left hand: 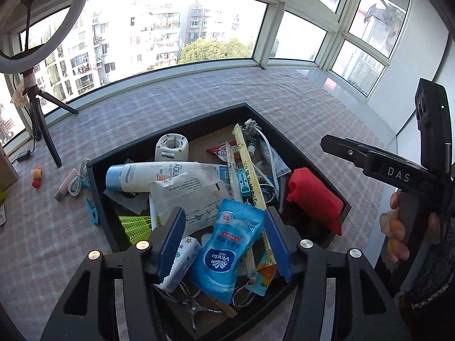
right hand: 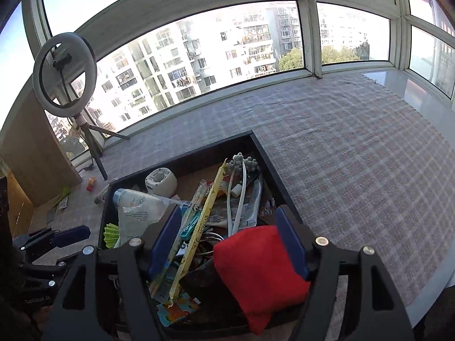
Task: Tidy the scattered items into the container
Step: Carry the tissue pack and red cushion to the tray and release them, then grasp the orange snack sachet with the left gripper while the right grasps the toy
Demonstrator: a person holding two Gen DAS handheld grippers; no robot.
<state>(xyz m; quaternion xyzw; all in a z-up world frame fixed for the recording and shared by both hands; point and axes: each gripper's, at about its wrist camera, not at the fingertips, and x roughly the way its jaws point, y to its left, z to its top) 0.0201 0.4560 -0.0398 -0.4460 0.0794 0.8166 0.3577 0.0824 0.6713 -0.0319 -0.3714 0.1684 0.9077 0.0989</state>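
The left gripper (left hand: 224, 241) stands with its jaws moderately wide above the near end of the black container (left hand: 199, 119). In the left wrist view, a blue Vinda tissue pack (left hand: 224, 250) lies between the blue pads (left hand: 170, 241), apparently clear of both, resting on the heap inside the container. A sunscreen bottle (left hand: 148, 179) lies further in, towards the container's far left wall. Several items remain on the checked cloth (left hand: 170, 96) outside the container's left wall: a white cable (left hand: 78, 180), a blue clip (left hand: 92, 213) and a small toy (left hand: 37, 176). The right gripper (left hand: 369, 156) shows beyond the container's right wall, held by a hand (left hand: 398, 227).

In the right wrist view, the right gripper (right hand: 230, 244) also stands wide, over the container's near right corner. A red cloth bundle (right hand: 258, 272) lies below the jaws against the container's near wall (right hand: 182, 153); the right pad (right hand: 293, 244) is at its edge, though contact cannot be confirmed. A yellow strip packet (right hand: 202, 227) lies diagonally across the container's middle.

Procedure, as judged: both items appear released. Lift each gripper straight up before moving sideways, so the pads do not drag the tissue pack or cloth back out. Then direct the left gripper to the strays outside the container's left wall.
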